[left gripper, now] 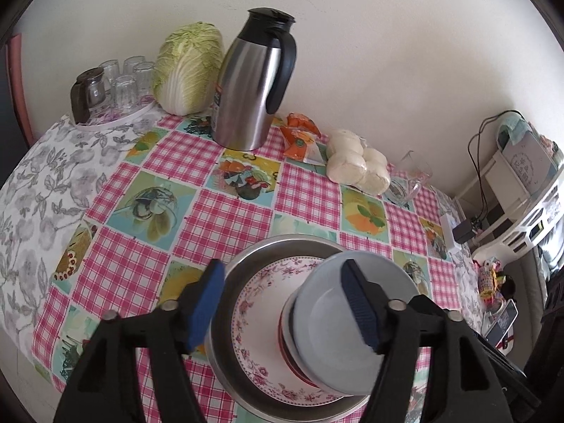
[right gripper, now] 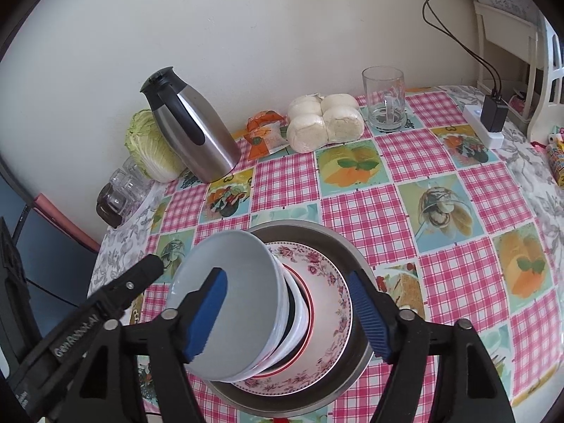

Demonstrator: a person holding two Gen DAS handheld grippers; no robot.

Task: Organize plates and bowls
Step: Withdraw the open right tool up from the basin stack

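Note:
A stack stands on the checked tablecloth: a steel basin (left gripper: 282,244) (right gripper: 303,230) at the bottom, a floral plate (left gripper: 257,317) (right gripper: 329,282) in it, white red-rimmed bowls (left gripper: 286,347) (right gripper: 299,320) on that, and a grey-blue bowl (left gripper: 324,317) (right gripper: 243,278) on top. My left gripper (left gripper: 282,264) hangs open over the stack, its right pad across the grey-blue bowl's rim. My right gripper (right gripper: 286,273) is open too, its left pad over the same bowl and its right pad beside the basin. I see nothing pinched by either. One of the left gripper's black fingers (right gripper: 141,275) shows at the right wrist view's left.
Along the wall stand a steel thermos jug (left gripper: 246,84) (right gripper: 197,130), a cabbage (left gripper: 190,70), a tray of glasses (left gripper: 116,84), an orange packet (left gripper: 299,137), bagged white buns (left gripper: 359,165) (right gripper: 324,123) and a glass mug (right gripper: 384,98). A power strip (right gripper: 486,127) lies at the table's right edge.

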